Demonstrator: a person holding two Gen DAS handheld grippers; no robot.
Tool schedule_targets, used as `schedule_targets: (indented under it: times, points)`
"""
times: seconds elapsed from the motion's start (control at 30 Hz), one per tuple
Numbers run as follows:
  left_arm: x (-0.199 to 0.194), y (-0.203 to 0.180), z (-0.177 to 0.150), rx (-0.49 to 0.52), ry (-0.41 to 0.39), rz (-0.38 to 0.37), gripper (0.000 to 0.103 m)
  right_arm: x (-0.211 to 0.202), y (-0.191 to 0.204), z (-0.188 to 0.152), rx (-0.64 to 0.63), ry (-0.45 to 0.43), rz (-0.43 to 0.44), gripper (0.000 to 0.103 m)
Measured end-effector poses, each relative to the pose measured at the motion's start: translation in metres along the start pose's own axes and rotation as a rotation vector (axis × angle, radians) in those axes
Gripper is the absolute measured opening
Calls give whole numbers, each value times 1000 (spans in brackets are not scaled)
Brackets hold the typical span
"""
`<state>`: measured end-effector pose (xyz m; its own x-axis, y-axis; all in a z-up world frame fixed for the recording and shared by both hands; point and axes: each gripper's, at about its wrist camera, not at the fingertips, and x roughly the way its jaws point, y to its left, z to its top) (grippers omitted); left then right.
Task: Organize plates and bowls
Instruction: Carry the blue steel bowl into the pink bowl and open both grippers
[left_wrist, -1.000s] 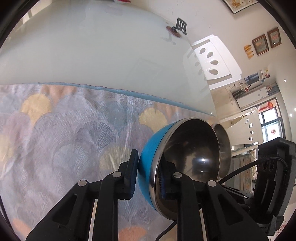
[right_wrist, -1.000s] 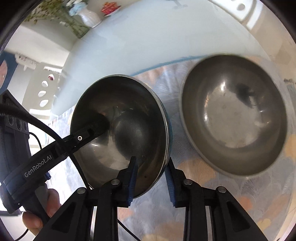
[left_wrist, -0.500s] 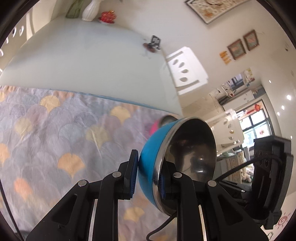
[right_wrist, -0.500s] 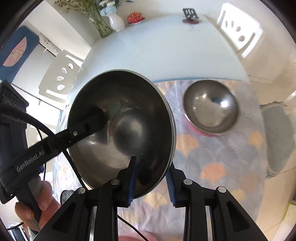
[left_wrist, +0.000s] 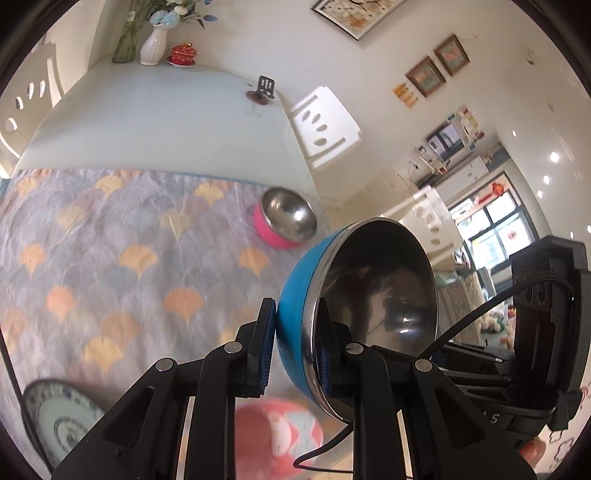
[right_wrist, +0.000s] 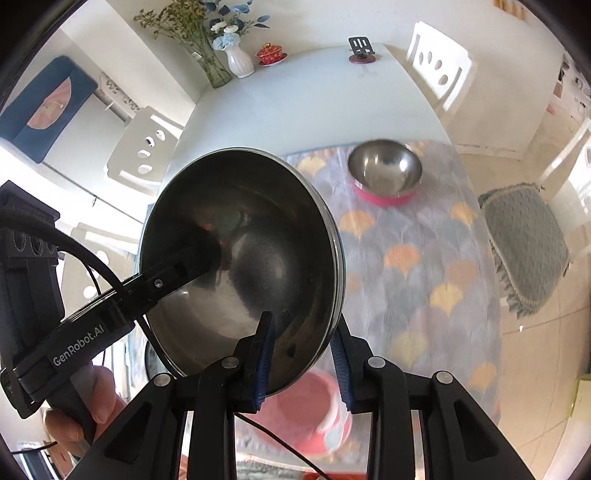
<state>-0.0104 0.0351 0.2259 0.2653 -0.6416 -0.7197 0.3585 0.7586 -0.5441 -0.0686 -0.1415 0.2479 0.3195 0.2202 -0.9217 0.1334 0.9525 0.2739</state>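
Observation:
Both grippers hold one blue bowl (left_wrist: 295, 291) with a steel inside, lifted high above the table and tilted on its side. My left gripper (left_wrist: 293, 343) is shut on its rim. My right gripper (right_wrist: 301, 354) is shut on the opposite rim of the same bowl (right_wrist: 240, 266). A pink bowl (left_wrist: 284, 221) with a steel inside stands on the patterned cloth near the far right corner; it also shows in the right wrist view (right_wrist: 384, 173). A pink plate (left_wrist: 273, 435) lies below the bowl, also in the right wrist view (right_wrist: 303, 417). A blue-patterned plate (left_wrist: 59, 417) lies at bottom left.
A scalloped cloth (left_wrist: 110, 251) covers the near half of a pale glass table (left_wrist: 166, 122). A vase with flowers (right_wrist: 236, 59), a red lidded cup (right_wrist: 271, 53) and a small black stand (right_wrist: 362, 48) stand at the far end. White chairs (right_wrist: 439, 70) surround the table.
Both grippers have lifted the blue bowl well up and back from the table. The pink bowl is now far off and small, and the plates have come into view below.

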Motion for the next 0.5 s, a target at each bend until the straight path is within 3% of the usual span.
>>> schedule_targets:
  times: [0.27,0.5]
  points:
    - [-8,5,-75,13,106,42,17,15,4,-76,10,85,14,30]
    - [14,24,-124,-27,188,89,17,61,-9,-127,54,212,45,30]
